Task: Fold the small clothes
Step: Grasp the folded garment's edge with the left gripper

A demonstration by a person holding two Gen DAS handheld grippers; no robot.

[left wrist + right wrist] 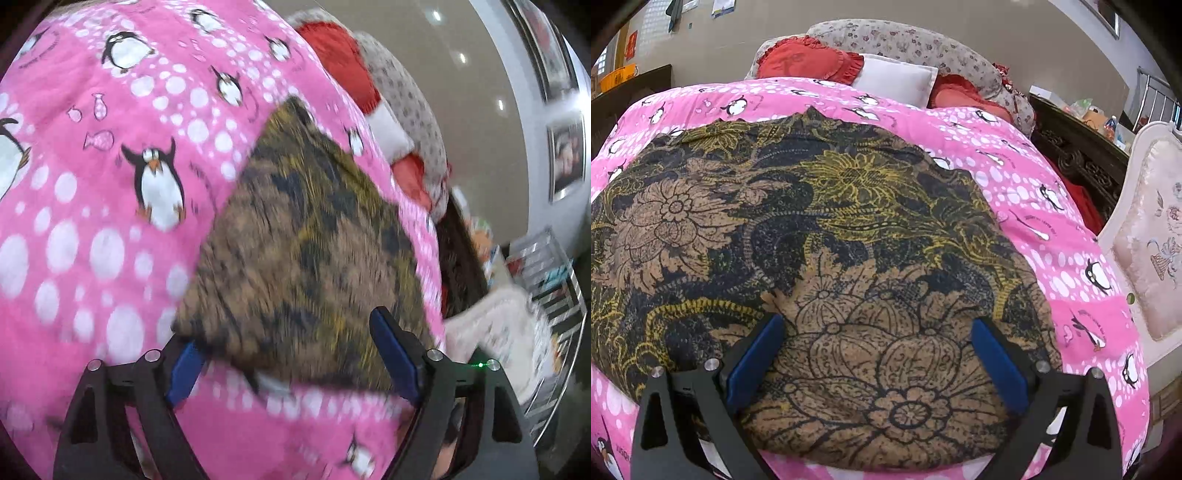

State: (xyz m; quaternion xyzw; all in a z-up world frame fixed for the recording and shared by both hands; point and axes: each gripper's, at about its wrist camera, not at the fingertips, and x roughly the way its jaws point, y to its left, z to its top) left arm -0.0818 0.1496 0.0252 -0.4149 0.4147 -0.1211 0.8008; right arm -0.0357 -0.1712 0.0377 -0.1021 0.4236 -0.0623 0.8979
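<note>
From the left wrist camera, the floral cloth shows as a blurred brown, black and mustard wedge lying on the pink penguin blanket, its near edge reaching down between the blue fingers of the left gripper, whose jaws stand wide apart with nothing pinched; one corner of the cloth sits right at the left finger, though the blur hides whether they touch. Beyond the blanket's far edge lie red cushions against a grey flowered pillow, and framed pictures hang on the wall to the right. From the right wrist camera the same cloth is sharp: large brown blossoms, yellow-green leaves and dark netting, spread flat over most of the blanket, with a wrinkled far edge. The right gripper hovers over its near part, jaws spread open and empty. Past the blanket sit a white pillow, a red frilled cushion, a dark carved cabinet, and a pale upholstered chair back
</note>
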